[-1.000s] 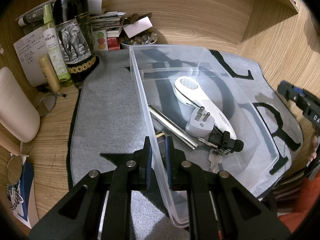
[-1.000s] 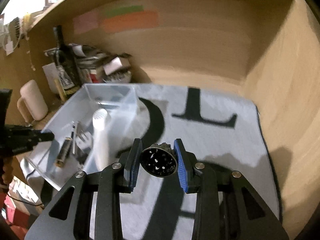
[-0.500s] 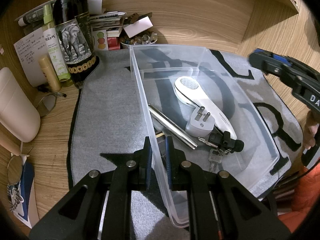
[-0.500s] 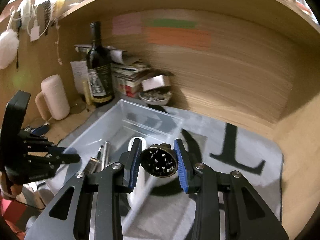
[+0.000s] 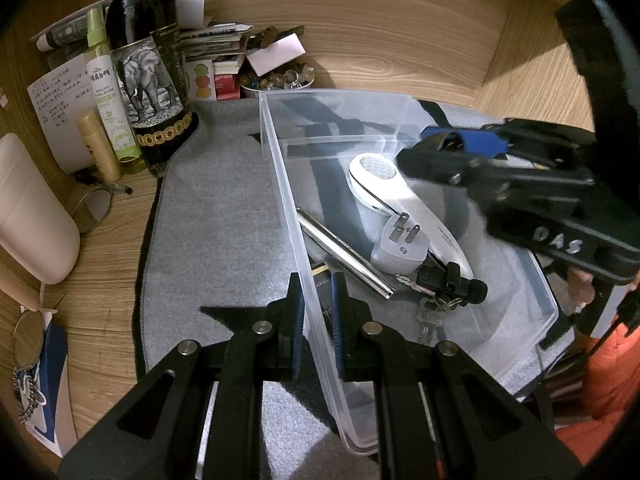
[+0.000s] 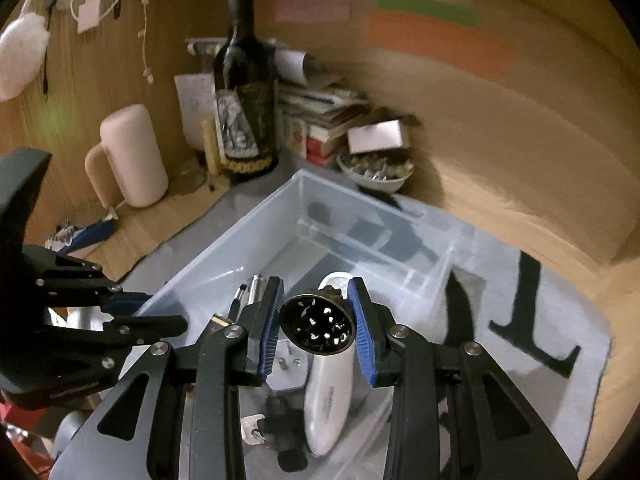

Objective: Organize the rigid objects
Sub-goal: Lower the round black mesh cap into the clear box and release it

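Clamped in the right gripper (image 6: 316, 330) is a dark perforated round piece (image 6: 317, 323), held above the clear plastic bin (image 5: 404, 100). That bin's side wall is pinched by the closed left gripper (image 5: 315, 304); a white handheld device (image 5: 400, 196) is seen inside.

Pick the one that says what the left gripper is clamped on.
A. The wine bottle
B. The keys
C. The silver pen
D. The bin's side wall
D: the left gripper has its blue pads closed on either side of the clear bin's side wall, while the pen and keys lie loose inside and the bottle stands apart on the desk.
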The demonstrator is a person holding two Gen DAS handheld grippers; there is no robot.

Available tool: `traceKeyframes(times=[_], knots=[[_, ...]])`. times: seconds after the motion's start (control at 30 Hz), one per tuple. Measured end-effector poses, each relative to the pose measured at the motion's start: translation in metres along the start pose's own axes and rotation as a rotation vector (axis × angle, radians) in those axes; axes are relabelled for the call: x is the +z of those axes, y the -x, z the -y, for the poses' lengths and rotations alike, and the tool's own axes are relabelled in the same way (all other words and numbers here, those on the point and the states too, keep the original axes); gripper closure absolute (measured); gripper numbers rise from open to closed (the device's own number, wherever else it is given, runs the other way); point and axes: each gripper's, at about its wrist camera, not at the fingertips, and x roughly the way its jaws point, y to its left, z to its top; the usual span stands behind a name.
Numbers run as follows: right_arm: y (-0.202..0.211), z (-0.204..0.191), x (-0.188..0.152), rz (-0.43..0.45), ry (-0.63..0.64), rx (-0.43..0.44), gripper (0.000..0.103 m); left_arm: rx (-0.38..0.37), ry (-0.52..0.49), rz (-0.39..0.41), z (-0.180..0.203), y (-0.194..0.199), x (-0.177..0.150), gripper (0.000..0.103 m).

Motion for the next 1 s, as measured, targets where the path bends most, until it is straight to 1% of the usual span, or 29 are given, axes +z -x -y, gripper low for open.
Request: traceKeyframes(times=[0.1, 0.3, 0.33, 0.4, 0.47, 0.67, 0.7, 0.77, 0.9, 0.97, 1.0], knots=[[-0.010, -0.001, -0.002, -0.035, 0.004, 0.010, 0.073, 0.000, 0.000, 0.000, 0.000, 0.000, 0.000, 0.092], [-0.019, -0.002, -0.002, -0.081, 0.014, -0.011, 0.073, 0.000, 0.001, 0.000, 0.000, 0.000, 0.000, 0.092], [-0.019, -0.002, -0.002, -0.084, 0.015, -0.015, 0.072, -0.001, 0.002, 0.000, 0.000, 0.000, 0.000, 0.092], [-0.018, 0.000, -0.003, -0.086, 0.007, -0.012, 0.068, -0.001, 0.001, 0.000, 0.000, 0.000, 0.000, 0.092], [-0.014, 0.001, -0.004, -0.071, 0.000, -0.016, 0.061, -0.001, 0.001, -0.001, 0.000, 0.000, 0.000, 0.092], [0.006, 0.007, -0.007, -0.031, -0.027, -0.022, 0.058, 0.003, -0.002, -0.006, 0.001, 0.000, 0.001, 0.092], [0.010, 0.008, -0.009, -0.023, -0.032, -0.024, 0.056, 0.007, -0.001, -0.005, 0.001, 0.000, 0.001, 0.092], [0.020, 0.010, -0.012, 0.006, -0.048, -0.038, 0.042, 0.016, -0.003, 0.000, 0.002, 0.002, 0.002, 0.092], [0.039, 0.014, -0.020, 0.045, -0.074, -0.051, 0.038, 0.039, -0.010, 0.015, 0.004, 0.008, 0.004, 0.092], [0.049, 0.014, -0.024, 0.067, -0.087, -0.062, 0.032, 0.049, -0.007, 0.034, 0.005, 0.015, 0.005, 0.088], [0.053, 0.014, -0.025, 0.077, -0.089, -0.068, 0.030, 0.055, -0.007, 0.047, 0.005, 0.019, 0.006, 0.084]])
